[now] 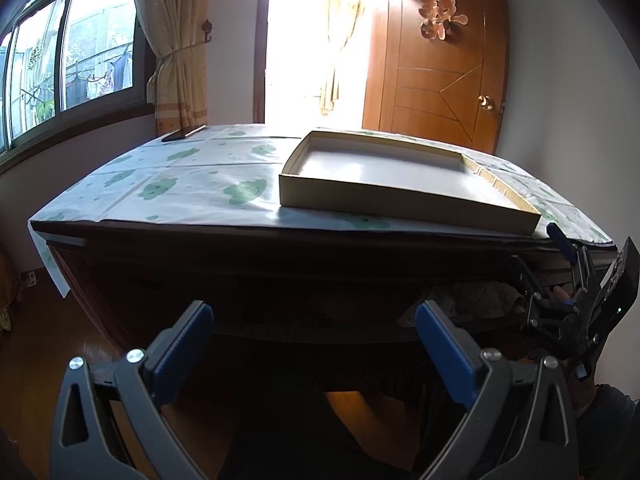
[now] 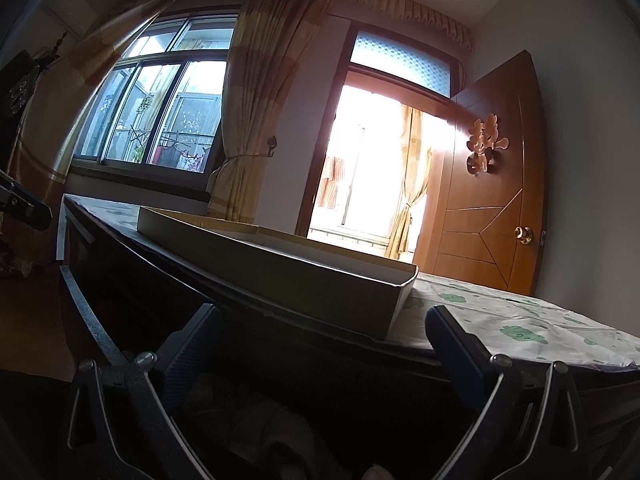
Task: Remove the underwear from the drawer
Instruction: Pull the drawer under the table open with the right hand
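The right gripper (image 2: 320, 344) hangs with its jaws spread wide and nothing between them, tipped down over the open drawer (image 1: 360, 320) at the front of the cabinet. The left gripper (image 1: 314, 338) is likewise agape and empty, held level and back from the cabinet front, pointing at the dark wood below the top.

On the cabinet (image 1: 160, 264), a tablecloth (image 1: 180, 176) with green blotches covers the top, and a shallow cardboard tray (image 1: 400, 200) sits on it toward one o'clock in the left wrist view. The drawer gapes beneath the top's edge at about four o'clock in that view, and the right gripper shows there at its mouth.

The underwear (image 2: 276, 428), a pale crumpled heap, lies inside the drawer at six o'clock in the right wrist view, just under the spread jaws; it is dim, so single garments cannot be told apart. I judge it light, limp and unbreakable, apt to drape and snag on its neighbours. A pinch on a raised fold near the heap's top should serve best, taking enough cloth that it does not slide free.
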### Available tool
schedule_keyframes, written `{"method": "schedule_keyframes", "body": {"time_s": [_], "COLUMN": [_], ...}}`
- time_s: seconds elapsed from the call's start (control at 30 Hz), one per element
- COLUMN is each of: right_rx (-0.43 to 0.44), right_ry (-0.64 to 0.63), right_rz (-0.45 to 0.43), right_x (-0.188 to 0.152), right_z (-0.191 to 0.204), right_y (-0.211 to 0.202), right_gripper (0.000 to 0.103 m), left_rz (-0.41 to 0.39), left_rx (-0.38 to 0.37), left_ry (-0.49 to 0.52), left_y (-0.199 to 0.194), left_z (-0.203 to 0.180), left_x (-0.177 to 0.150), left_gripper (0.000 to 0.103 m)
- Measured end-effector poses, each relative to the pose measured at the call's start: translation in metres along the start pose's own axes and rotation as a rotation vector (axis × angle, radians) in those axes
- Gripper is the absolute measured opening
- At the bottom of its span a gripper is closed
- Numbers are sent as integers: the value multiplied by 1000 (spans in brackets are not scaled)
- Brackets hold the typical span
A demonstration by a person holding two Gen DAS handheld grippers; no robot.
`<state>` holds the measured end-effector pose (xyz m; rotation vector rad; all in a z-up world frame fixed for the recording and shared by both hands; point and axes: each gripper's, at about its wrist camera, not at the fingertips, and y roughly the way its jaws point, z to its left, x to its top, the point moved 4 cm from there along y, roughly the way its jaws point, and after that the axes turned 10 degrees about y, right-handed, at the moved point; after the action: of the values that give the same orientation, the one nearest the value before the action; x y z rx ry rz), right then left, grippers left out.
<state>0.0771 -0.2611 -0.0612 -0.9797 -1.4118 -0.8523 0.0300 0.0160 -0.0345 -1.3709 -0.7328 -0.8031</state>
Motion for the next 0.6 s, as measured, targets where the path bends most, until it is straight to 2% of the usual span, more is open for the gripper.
{"method": "schedule_keyframes", "body": {"time_s": [0.6], "right_rx": [9], "right_ry": [16], "right_rz": [41], "right_x": [-3], "right_z": [8], "right_y": [-25], "right_gripper": [103], "left_rz": [32], "left_rx": [3], "left_ry": [-27], "left_y": [7], "left_z": [11], "left_x": [-3], "left_gripper": [103]}}
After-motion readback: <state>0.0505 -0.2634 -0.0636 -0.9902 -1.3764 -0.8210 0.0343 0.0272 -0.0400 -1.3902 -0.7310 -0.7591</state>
